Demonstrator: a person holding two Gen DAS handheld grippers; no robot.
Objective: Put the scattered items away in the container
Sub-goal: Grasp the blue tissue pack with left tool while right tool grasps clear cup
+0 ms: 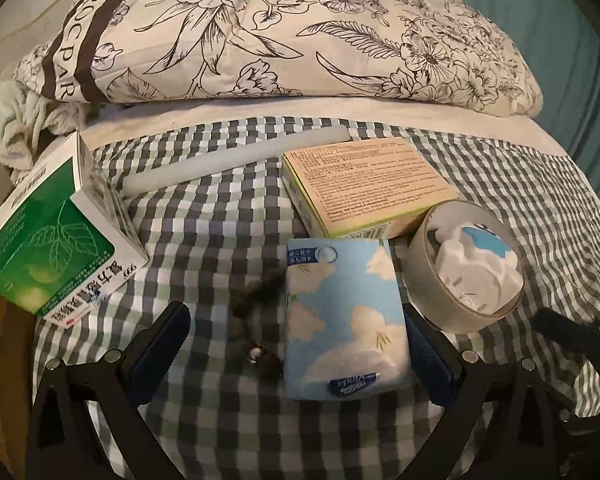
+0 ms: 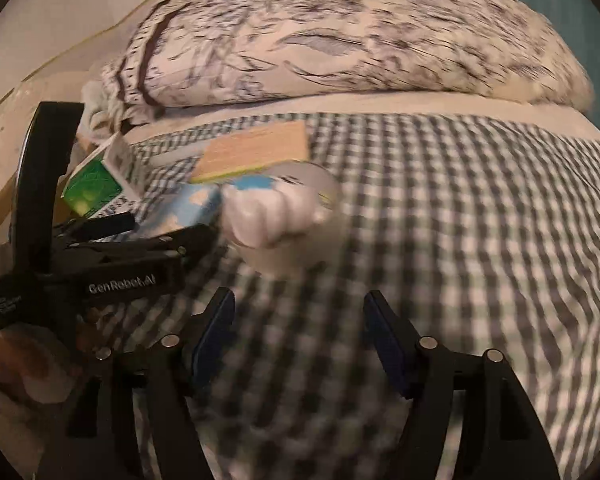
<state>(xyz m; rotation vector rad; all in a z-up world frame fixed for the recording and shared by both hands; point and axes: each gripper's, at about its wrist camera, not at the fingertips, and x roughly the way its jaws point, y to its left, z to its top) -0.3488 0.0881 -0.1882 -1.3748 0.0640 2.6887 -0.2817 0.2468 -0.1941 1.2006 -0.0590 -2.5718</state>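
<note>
On a checked cloth point(image 1: 204, 216), my left gripper point(image 1: 298, 336) is open and low over a blue cloud-print tissue pack point(image 1: 344, 320). The pack lies between its fingers beside a dark fuzzy hair tie point(image 1: 256, 312), its right edge close to the right pad. Around them lie a green medicine box point(image 1: 60, 248), a tan box point(image 1: 364, 184), a white stick point(image 1: 236, 156) and a tape roll point(image 1: 460, 264) with a white toy point(image 1: 476, 272) inside. My right gripper point(image 2: 300, 320) is open over bare cloth. The white toy point(image 2: 268, 216) lies ahead of it, blurred.
A floral pillow point(image 1: 284, 32) lies across the back of the bed and a crumpled white cloth point(image 1: 16, 120) at the back left. The left tool's black handle point(image 2: 36, 200) and a hand point(image 2: 12, 360) fill the right wrist view's left side. Checked cloth point(image 2: 480, 240) stretches right.
</note>
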